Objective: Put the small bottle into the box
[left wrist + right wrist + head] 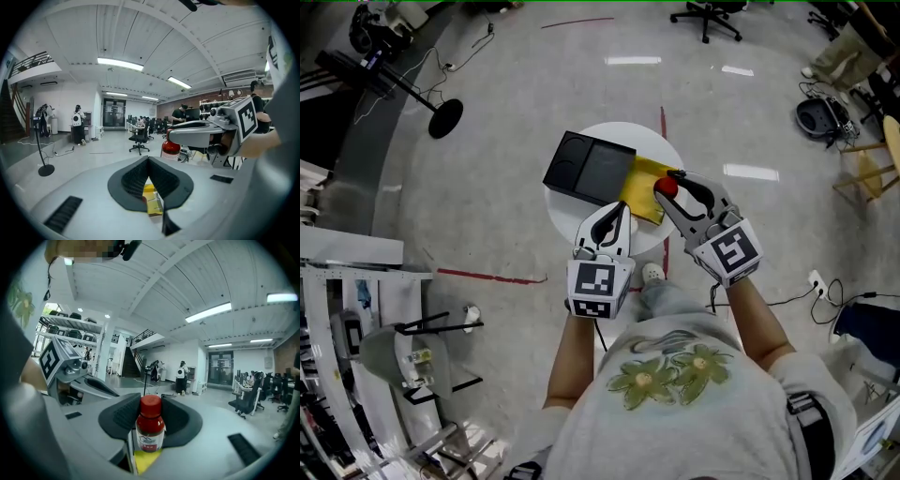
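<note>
1. The small bottle (150,425), with a red cap, dark red body and white label, was upright and clamped in the right gripper (668,190). The pads gripped the body and the cap stood clear above them.
2. It was held in the air over the near-right part of the round white table (614,131), above a yellow cloth (642,183). It was not over the box.
3. The box (586,167) was black and lay open on the table, left of and beyond the bottle, with its right edge at the cloth. Its left half showed a round recess. I couldn't tell which half the bottle was meant for.
4. The left gripper (622,211) had its jaws pressed together with nothing between them, and it hovered just beside the right one at the table's near edge.
5. My read of the step: carry to the box. The bottle was grasped but not placed, so roughly halfway.
6. To do it well:
   - Move left and forward, keeping the bottle vertical.
   - Clear the box wall before lowering.
   - Go in base first.
   - Release only once the base is seated.
7. Risks:
   - The bottle was tall with a narrow base, so it would likely tip if dropped.
   - The left gripper sat close to the path, so I'd keep it out of the way or use it to steady the box, which looked light enough to slide.
</note>
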